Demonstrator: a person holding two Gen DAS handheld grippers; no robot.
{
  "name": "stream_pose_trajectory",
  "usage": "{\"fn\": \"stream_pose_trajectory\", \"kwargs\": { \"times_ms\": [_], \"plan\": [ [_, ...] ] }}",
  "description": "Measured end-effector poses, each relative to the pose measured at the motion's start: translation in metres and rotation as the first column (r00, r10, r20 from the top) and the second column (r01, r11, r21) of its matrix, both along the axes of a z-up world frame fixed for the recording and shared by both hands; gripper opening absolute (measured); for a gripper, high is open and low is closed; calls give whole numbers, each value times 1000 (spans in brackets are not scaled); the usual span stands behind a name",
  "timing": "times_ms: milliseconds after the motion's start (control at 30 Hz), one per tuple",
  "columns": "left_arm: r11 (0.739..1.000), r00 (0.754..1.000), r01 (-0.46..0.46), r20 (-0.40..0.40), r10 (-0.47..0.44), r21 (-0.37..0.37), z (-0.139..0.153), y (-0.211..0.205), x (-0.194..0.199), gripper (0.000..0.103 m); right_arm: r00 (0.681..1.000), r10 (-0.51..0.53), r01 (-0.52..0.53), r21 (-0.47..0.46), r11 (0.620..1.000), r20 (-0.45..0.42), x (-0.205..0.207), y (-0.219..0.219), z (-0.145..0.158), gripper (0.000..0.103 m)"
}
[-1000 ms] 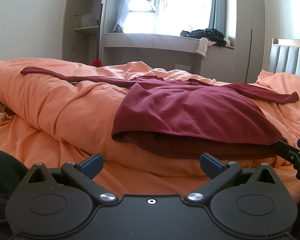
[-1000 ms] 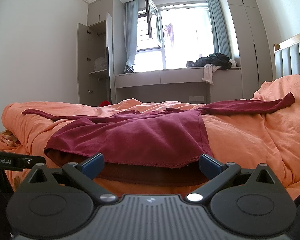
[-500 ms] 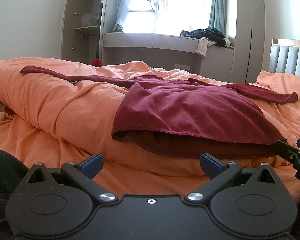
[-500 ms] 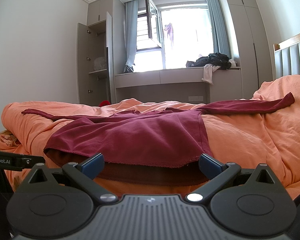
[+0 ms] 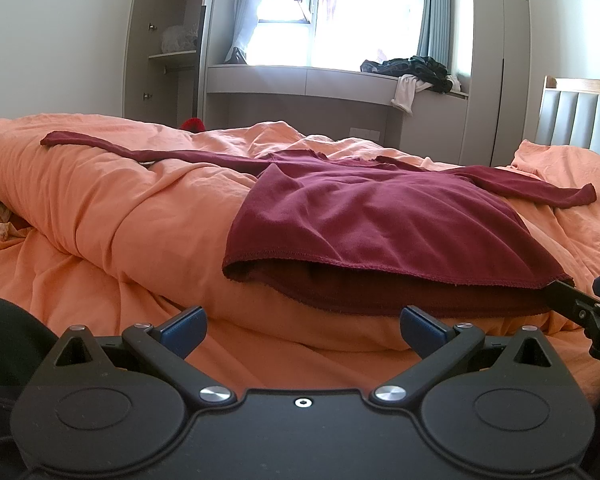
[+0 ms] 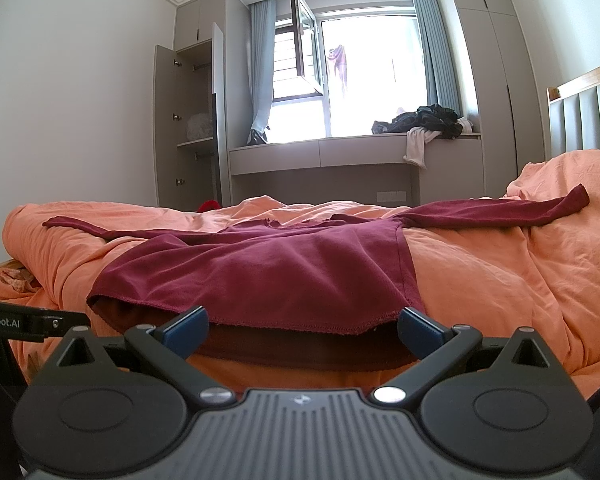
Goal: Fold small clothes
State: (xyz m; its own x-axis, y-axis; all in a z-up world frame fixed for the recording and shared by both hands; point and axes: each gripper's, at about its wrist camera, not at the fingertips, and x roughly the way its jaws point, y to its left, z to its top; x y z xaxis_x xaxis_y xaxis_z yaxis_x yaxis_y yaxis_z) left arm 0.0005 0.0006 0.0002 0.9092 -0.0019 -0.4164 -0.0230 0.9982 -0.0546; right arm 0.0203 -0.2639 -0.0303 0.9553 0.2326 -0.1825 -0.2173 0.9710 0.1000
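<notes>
one dark red long-sleeved shirt (image 5: 364,220) lies spread on the orange duvet (image 5: 120,220) of the bed, its hem toward the near edge and both sleeves stretched out sideways toward the left and right edges, the collar on the far side toward the window. the hem gapes a little, so the upper layer stands off the lower one. the left hand-held gripper (image 5: 302,326) hangs just short of the hem with its jaws wide apart and nothing between them; the right hand-held gripper (image 6: 303,327) is likewise spread and empty, its blue fingertips (image 6: 418,326) right at the hem near the shirt's right side seam. no fold looks begun. the shirt seems a thin, light knit: soft, limp and likely to sag and stretch once lifted, and the puffy duvet beneath will give way under any pressing. sensible places to pinch would be the two hem corners, catching both layers at once, or a sleeve cuff (image 6: 576,200) to bring it across the body; grabbing only the top layer would likely open the shirt up.
</notes>
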Motion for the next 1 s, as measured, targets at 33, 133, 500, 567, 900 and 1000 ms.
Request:
{"fn": "stream_pose_trajectory", "kwargs": {
  "times_ms": [33,133,500,567,900,1000],
  "plan": [
    [1000,1000,0,-1,0,0,0,0,0,103,1000,0,0,0,1000,0,0,0,0,103],
    [1000,1000,-1,0,1,0,-1,1,0,103,1000,0,0,0,1000,0,0,0,0,103],
    [1000,1000,0,-1,0,0,-1,1,0,103,1000,0,0,0,1000,-1,1,0,0,103],
    [1000,1000,0,-2,0,-1,-1,1,0,103,1000,0,0,-1,1000,-1,1,0,0,103],
    [1000,1000,0,-2,0,-3,-1,1,0,103,1000,1,-1,-2,1000,-3,1,0,0,103],
    [1000,1000,4,-5,-4,-4,-2,0,0,103,1000,0,0,-1,1000,-10,2,1,-1,103]
  ]
}}
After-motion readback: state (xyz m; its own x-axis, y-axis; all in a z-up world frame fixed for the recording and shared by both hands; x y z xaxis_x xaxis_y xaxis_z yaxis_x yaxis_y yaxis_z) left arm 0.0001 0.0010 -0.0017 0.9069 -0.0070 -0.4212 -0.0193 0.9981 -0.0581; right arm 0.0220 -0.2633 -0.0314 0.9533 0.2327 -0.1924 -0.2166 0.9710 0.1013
